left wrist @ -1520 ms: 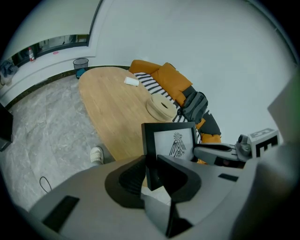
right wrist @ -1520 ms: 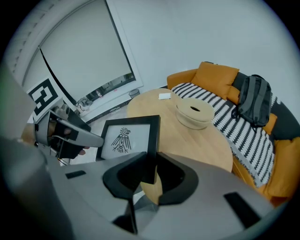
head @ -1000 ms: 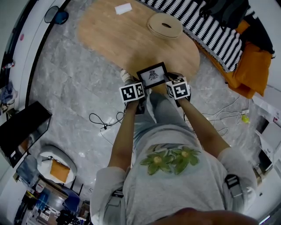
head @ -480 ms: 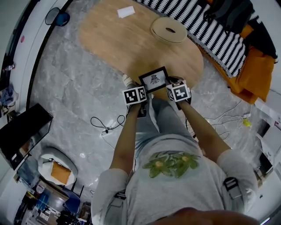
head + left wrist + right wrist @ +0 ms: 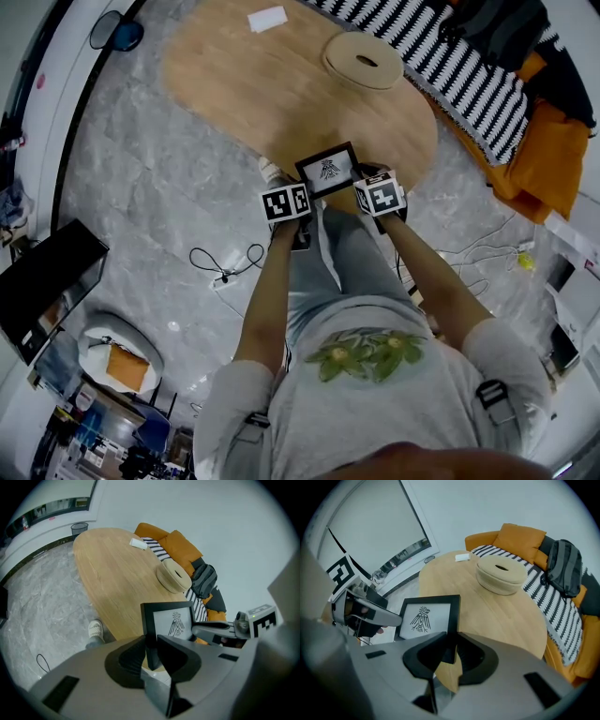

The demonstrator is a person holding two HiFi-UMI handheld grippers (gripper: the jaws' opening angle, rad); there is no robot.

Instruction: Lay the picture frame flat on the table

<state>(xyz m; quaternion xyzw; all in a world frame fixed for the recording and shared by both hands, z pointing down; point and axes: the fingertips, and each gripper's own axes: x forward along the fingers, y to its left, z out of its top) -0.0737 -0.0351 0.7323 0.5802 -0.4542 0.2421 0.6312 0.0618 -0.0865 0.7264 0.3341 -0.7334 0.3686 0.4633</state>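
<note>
While the picture frame [image 5: 327, 169] is held up in the air over the near edge of the desk [image 5: 253, 84], it faces back toward the person with its print of a bird showing, and no part of it appears to rest on the wood. The left hand-held gripper [image 5: 151, 649] is clamped on the frame's left side bar, low down near the bottom corner. The right hand-held gripper [image 5: 449, 649] is clamped the same way on the right side bar. Each pair of jaws pinches the black moulding from front and back, clear of the print.

Farther off on the desk stand a round lidded container [image 5: 364, 61] toward the right and a white card [image 5: 267, 18] at the far end, both well apart from the frame. Bare wood lies just beyond the frame.

Judging by its thin bars and small pane, the frame should be light and stiff, so two grips on opposite sides ought to carry it without flex. The moulding looks smooth, so it could slide in the pads if it is tipped quickly. The front may be glass, though that cannot be told from here. If it is, it would be the fragile part. The side bars seem the right place to hold. Lowering the back gently to the wood would spare the pane.
</note>
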